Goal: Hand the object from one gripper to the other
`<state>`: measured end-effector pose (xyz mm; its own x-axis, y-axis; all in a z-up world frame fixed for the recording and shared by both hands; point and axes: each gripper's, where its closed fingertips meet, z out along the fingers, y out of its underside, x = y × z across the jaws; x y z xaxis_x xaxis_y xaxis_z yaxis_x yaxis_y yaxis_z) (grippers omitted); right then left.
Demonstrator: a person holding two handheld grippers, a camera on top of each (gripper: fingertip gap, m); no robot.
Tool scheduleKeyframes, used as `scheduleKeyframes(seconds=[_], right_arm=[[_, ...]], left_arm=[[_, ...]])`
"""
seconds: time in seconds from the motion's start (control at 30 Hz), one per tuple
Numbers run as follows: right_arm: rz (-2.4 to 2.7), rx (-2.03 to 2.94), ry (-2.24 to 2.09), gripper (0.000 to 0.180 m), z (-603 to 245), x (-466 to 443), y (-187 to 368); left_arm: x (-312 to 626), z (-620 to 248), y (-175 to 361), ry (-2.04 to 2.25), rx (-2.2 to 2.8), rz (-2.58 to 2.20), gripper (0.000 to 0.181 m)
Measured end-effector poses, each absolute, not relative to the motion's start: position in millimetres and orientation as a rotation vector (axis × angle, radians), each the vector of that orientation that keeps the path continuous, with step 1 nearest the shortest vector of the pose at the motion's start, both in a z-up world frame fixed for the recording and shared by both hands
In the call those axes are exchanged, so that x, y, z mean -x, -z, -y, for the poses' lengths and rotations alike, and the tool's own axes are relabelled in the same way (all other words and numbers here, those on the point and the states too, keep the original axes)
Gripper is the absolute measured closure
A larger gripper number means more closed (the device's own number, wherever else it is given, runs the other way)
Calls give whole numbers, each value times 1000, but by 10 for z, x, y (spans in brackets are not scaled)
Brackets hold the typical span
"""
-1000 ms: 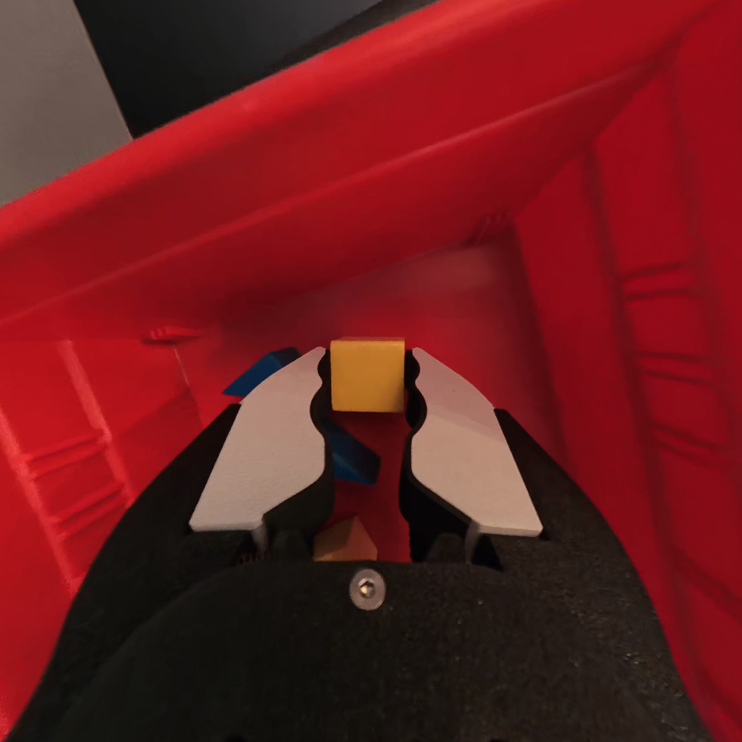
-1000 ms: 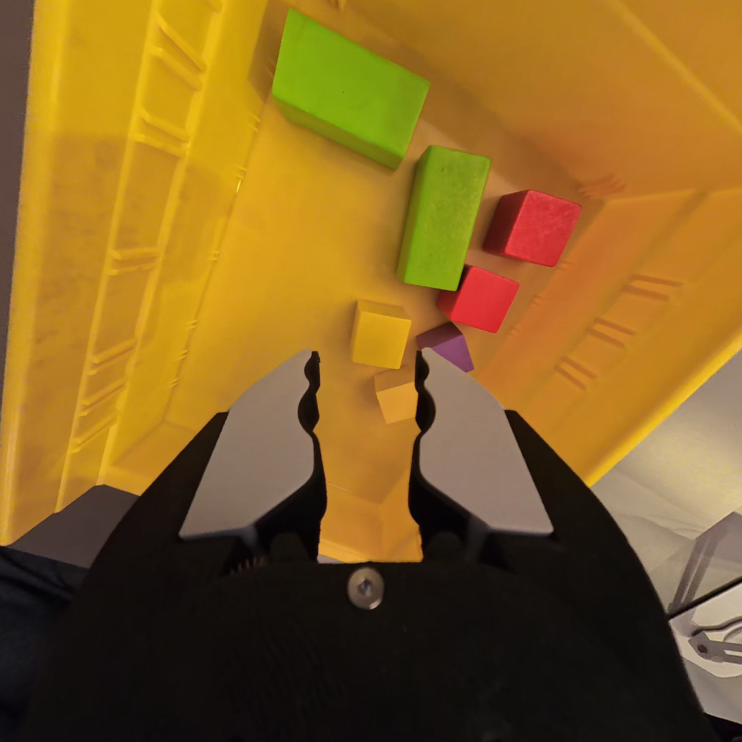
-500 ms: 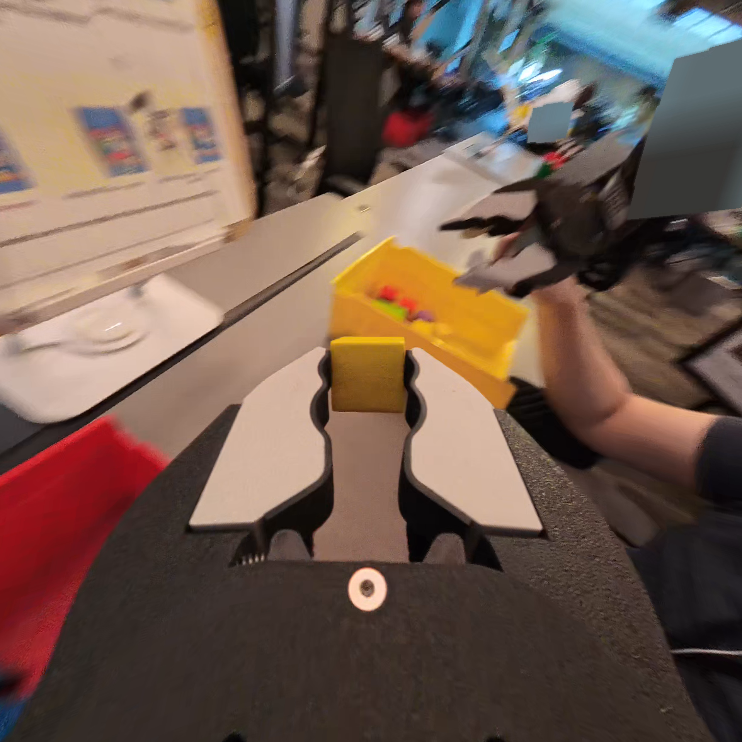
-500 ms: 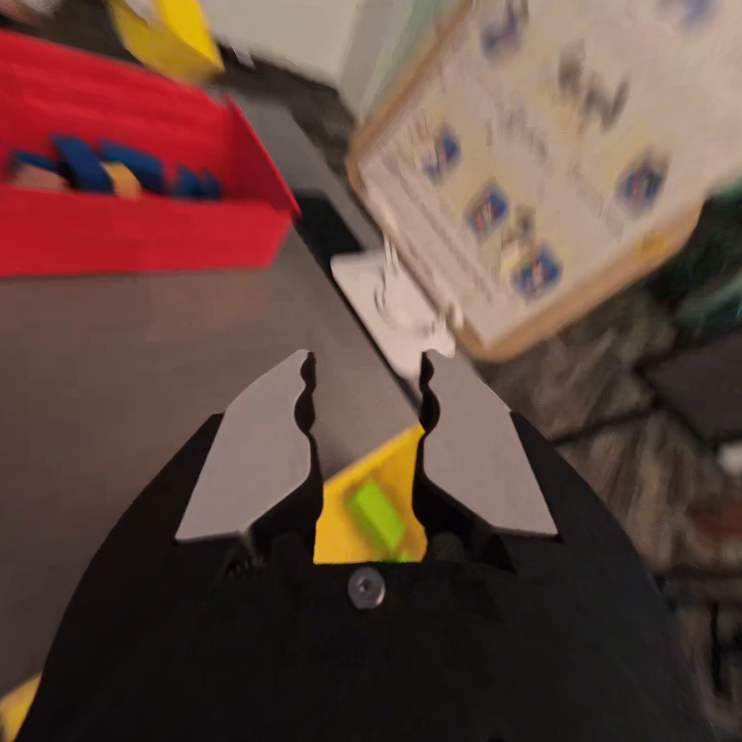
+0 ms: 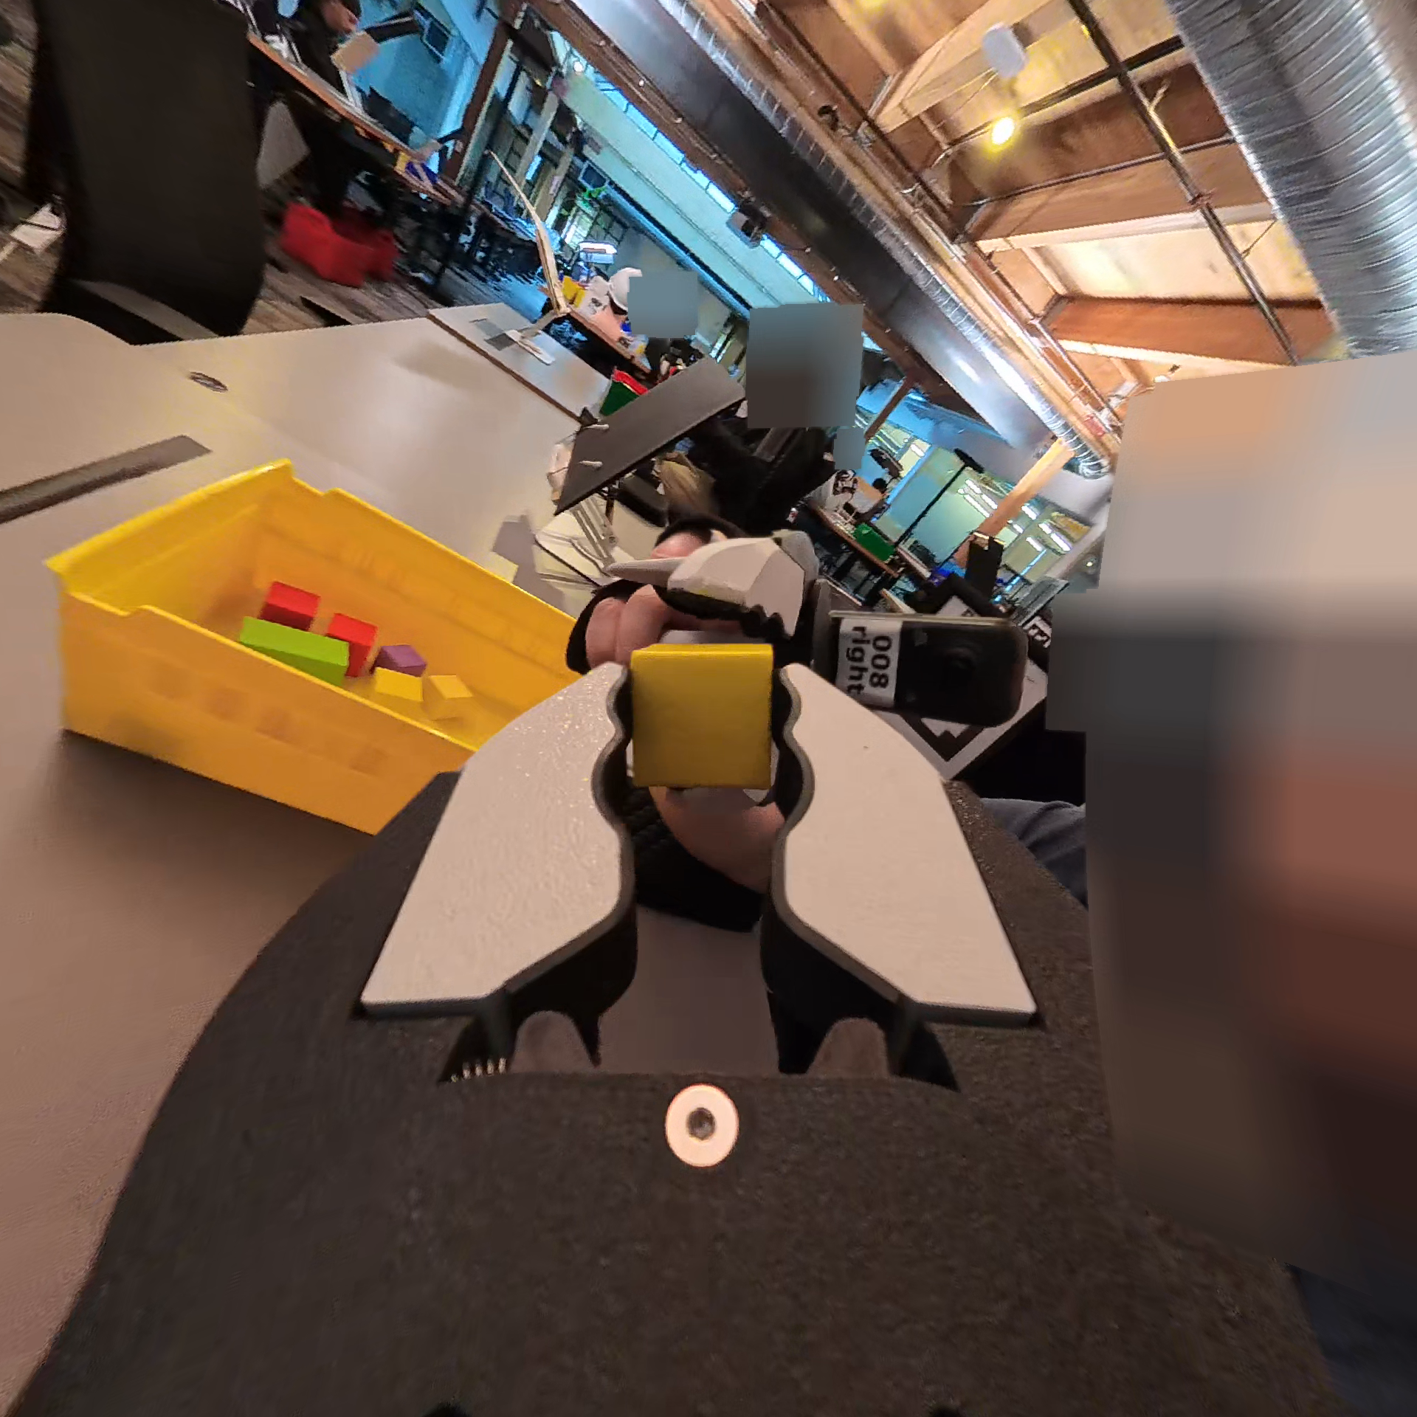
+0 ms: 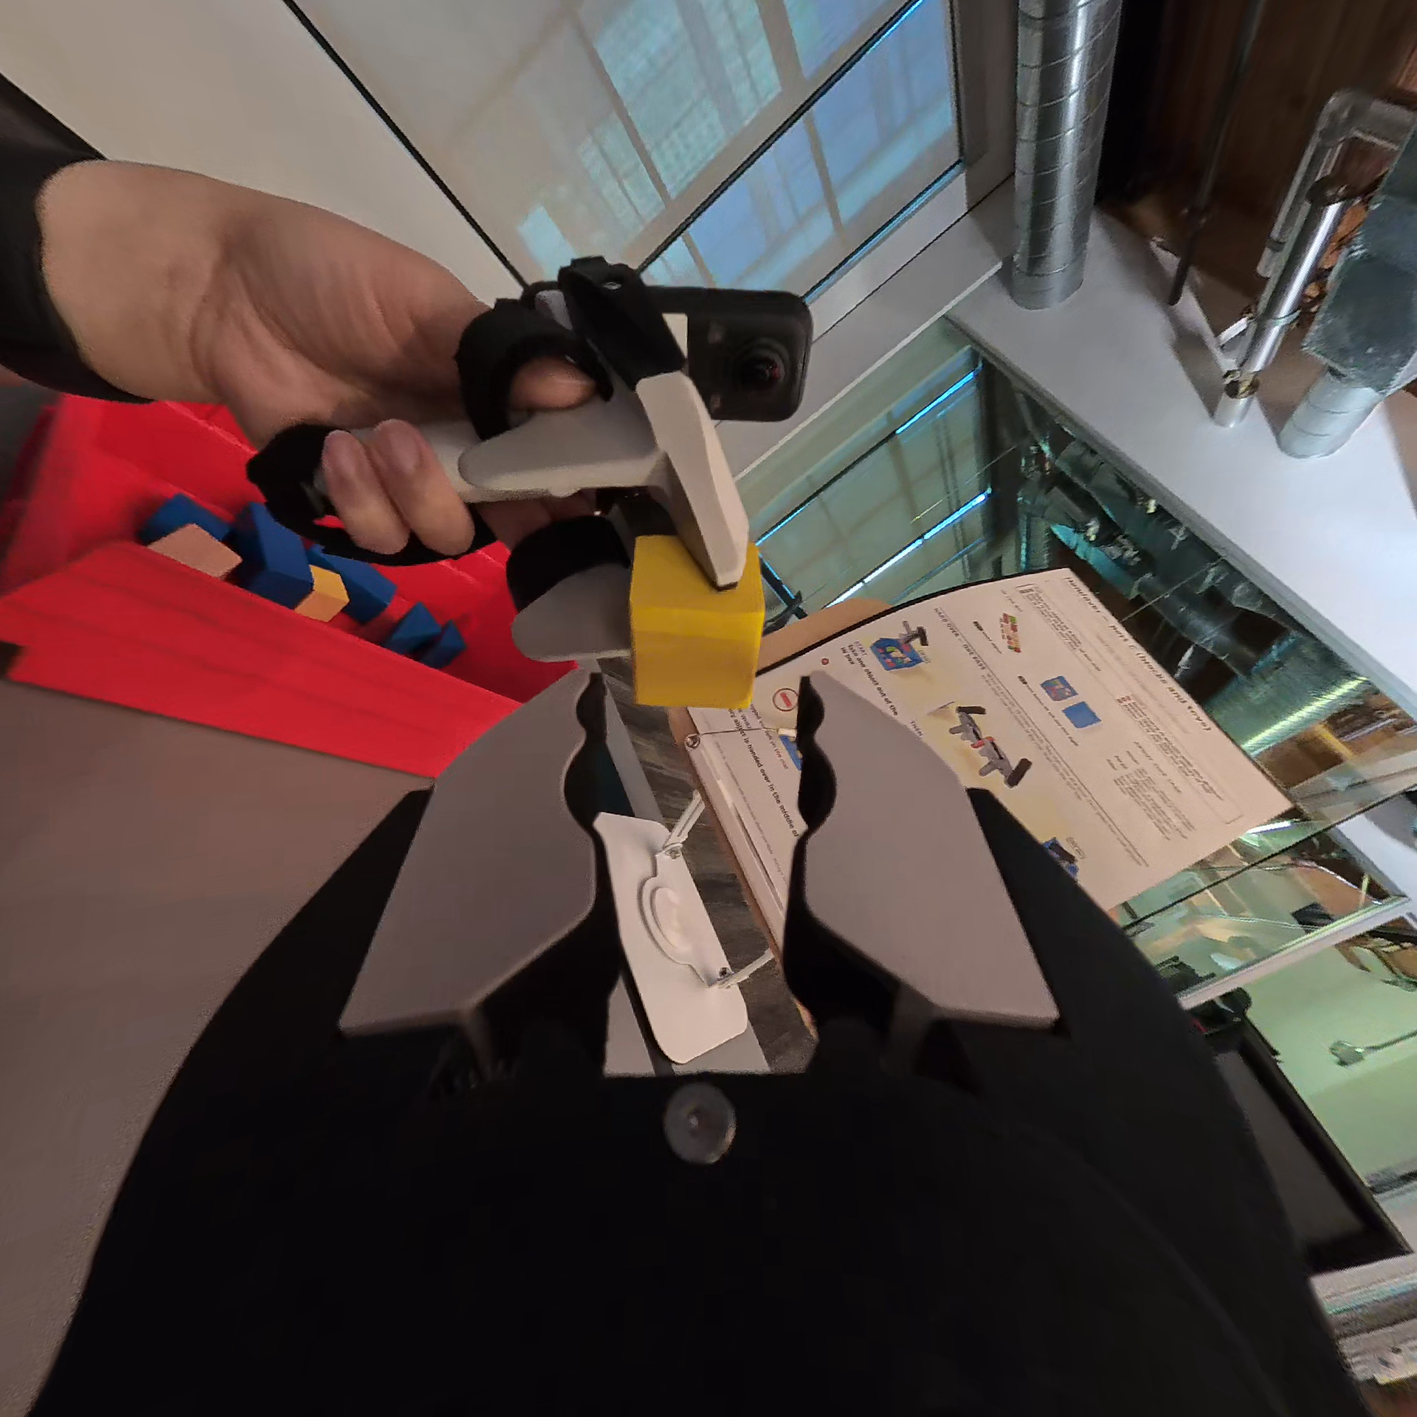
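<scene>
A yellow cube [image 5: 701,717] is clamped between the tips of my left gripper [image 5: 699,686], held in the air above the grey table. In the right wrist view the same cube [image 6: 690,652] sits between the left gripper's grey fingers [image 6: 705,491], which a person's hand holds. My right gripper [image 6: 698,686] is open and empty, its tips right at the cube's near face, not closed on it. In the left wrist view the right gripper [image 5: 690,571] faces me just behind the cube.
A yellow bin [image 5: 230,736] holding red, green, purple and yellow blocks stands on the grey table [image 5: 153,882] at the left. A red bin [image 6: 230,659] with blue and orange blocks lies behind the left gripper. A printed board [image 6: 1035,728] and a white stand [image 6: 675,920] are beyond the table.
Both grippers rose out of their bins and swung to face each other. The left kept the yellow cube; the right stayed open and now meets the cube.
</scene>
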<state>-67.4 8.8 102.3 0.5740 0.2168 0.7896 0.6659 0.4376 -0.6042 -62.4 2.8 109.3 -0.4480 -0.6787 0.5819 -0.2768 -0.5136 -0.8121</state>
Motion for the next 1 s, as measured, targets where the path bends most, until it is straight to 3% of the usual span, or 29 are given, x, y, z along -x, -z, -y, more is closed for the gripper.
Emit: scheduleKeyframes(seconds=[0.2, 0.43, 0.83, 1.0], right_arm=[[977, 1116, 364, 146, -102, 704, -969], [959, 1196, 347, 147, -198, 635, -894], [861, 1338, 466, 146, -392, 221, -861], [910, 1727, 523, 146, -435, -352, -530]], left_arm=[[575, 50, -1029, 2035, 1466, -1405, 147], [587, -109, -984, 1938, 1492, -1392, 143], [1026, -871, -1111, 1417, 1546, -1230, 142], [1228, -991, -1246, 1375, 1536, -1159, 144]])
